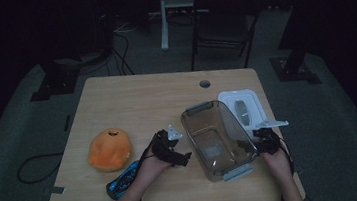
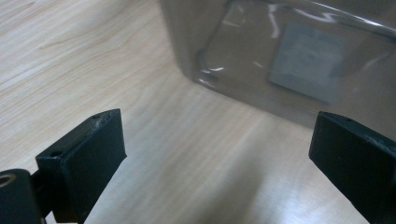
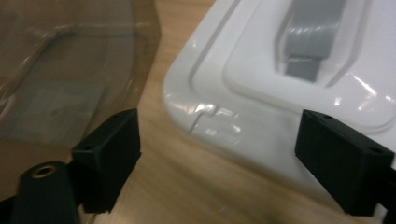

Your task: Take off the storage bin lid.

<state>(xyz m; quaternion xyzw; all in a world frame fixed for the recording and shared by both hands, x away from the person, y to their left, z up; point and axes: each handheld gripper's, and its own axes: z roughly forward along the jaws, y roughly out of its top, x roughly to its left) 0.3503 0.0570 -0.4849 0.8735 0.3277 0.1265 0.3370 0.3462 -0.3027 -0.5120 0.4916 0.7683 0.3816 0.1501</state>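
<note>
Jaws apart, flanking clear bin [image 1: 218, 139]

Your clear smoky bin [image 1: 217, 139] sits open and upright on the table's right half, empty, grey latches at both short ends. Its white lid [image 1: 240, 105], grey handle up, lies flat just beside the bin's far right side.

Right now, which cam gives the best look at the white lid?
The right gripper view: the white lid lies close up between that gripper's open jaws, with its grey handle and rim sharp. The high view shows the whole lid beside the clear bin, small and dim. The left gripper view faces the bin's wall.
</note>
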